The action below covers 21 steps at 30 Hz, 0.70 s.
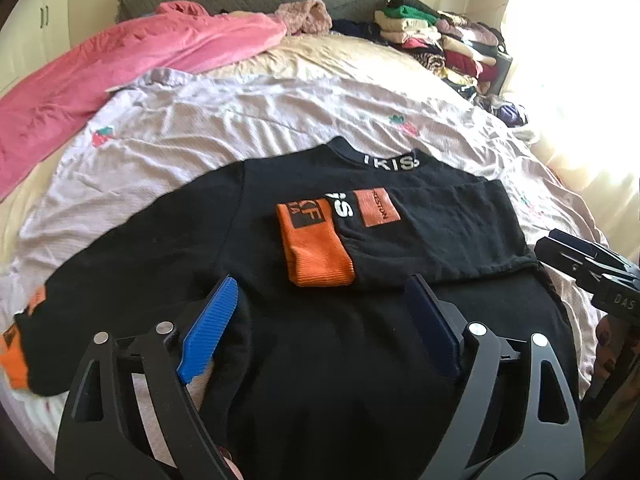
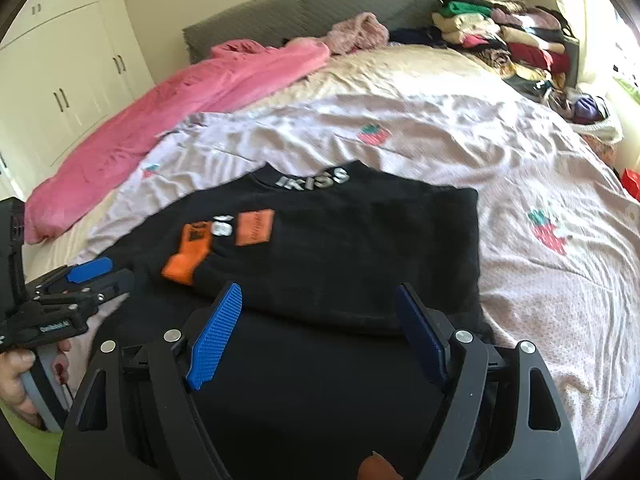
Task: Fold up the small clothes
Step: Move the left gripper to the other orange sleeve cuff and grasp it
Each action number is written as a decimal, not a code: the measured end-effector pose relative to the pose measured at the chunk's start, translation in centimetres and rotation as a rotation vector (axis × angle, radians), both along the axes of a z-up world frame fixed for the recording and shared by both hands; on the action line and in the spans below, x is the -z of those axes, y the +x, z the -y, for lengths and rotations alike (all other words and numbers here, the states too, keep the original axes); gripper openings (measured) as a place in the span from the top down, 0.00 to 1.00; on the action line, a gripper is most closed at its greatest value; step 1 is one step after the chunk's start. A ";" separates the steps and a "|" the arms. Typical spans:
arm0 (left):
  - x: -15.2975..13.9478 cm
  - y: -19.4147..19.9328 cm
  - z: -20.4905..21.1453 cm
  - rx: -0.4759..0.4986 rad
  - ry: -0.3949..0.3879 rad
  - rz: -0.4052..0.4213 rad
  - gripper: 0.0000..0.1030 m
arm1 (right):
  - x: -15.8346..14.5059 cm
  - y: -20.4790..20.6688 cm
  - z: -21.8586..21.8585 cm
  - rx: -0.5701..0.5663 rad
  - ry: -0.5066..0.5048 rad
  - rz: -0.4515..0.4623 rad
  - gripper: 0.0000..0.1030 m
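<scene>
Our left gripper (image 1: 320,320) and right gripper (image 2: 320,320) both gape wide over the sweater (image 1: 280,280), holding nothing. One sleeve (image 1: 420,232) is folded across the chest. The other sleeve (image 1: 100,280) runs toward the lower left of the left view, nearer our left gripper. The collar (image 1: 390,162) points to the upper frame; the body's long axis runs bottom to top on the bed (image 1: 240,120).
</scene>
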<state>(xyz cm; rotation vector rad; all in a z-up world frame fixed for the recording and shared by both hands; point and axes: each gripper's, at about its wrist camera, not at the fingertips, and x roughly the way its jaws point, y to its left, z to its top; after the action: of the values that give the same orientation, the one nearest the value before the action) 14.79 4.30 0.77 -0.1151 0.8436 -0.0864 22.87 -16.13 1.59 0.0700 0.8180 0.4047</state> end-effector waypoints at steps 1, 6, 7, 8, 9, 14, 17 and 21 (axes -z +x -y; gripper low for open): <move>-0.3 -0.3 -0.2 -0.006 0.004 0.010 0.22 | -0.4 -0.3 -0.3 -0.008 0.002 0.007 0.24; -1.3 -1.3 -1.2 -0.025 0.005 0.038 0.21 | -2.1 -1.2 -1.8 -0.045 0.026 0.032 0.24; -1.5 -1.5 -1.4 -0.031 0.007 0.043 0.21 | -2.3 -1.3 -2.1 -0.049 0.027 0.034 0.24; -1.6 -1.7 -1.7 -0.041 0.011 0.052 0.21 | -2.5 -1.4 -2.5 -0.056 0.027 0.038 0.24; -1.7 -1.9 -1.9 -0.046 0.014 0.056 0.21 | -2.7 -1.5 -2.9 -0.061 0.026 0.039 0.24; -2.1 -2.7 -3.8 -0.092 0.027 0.074 0.17 | -3.3 -1.7 -5.0 -0.093 0.017 0.048 0.24; -2.2 -3.1 -5.4 -0.128 0.014 0.076 0.17 | -3.6 -2.0 -6.3 -0.118 0.008 0.059 0.24; -2.3 -3.8 -7.5 -0.185 0.010 0.081 0.17 | -3.9 -2.4 -8.1 -0.158 -0.003 0.074 0.24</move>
<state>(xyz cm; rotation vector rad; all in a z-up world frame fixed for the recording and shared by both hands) 10.95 11.80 3.05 -0.1787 0.7490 0.0858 20.48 -8.06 5.46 -0.0127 0.7535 0.5516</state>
